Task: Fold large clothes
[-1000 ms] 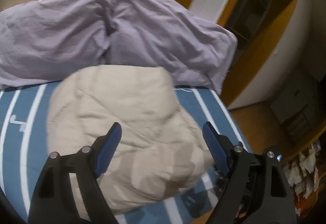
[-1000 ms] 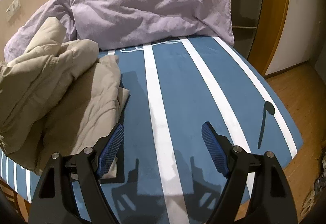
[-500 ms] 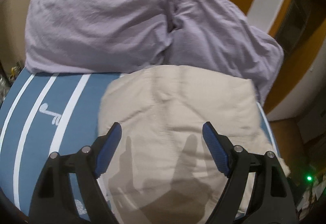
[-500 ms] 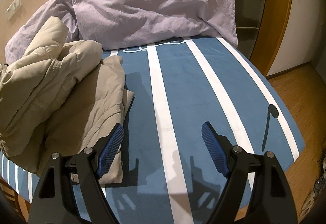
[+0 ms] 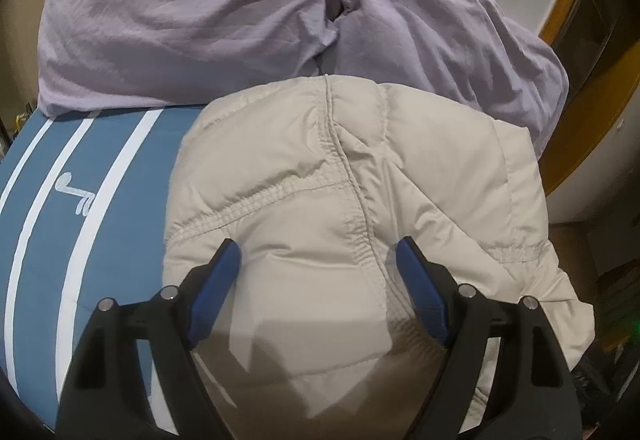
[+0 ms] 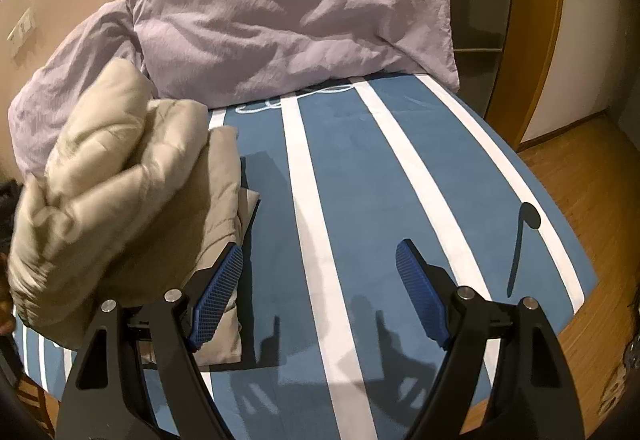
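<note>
Over the bed, both grippers, left and right, are hanging wide, empty. Jacket is looking folded; next probably calls for tidying its loose edge.

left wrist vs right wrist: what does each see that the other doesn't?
Left wrist only: the beige puffer jacket's quilted top seams close up, under the open left gripper.
Right wrist only: the jacket's stacked folded edge, wood floor, wall switch, open right gripper over bare bedspread.
Both: jacket, lilac pillows, blue striped bedspread.
</note>
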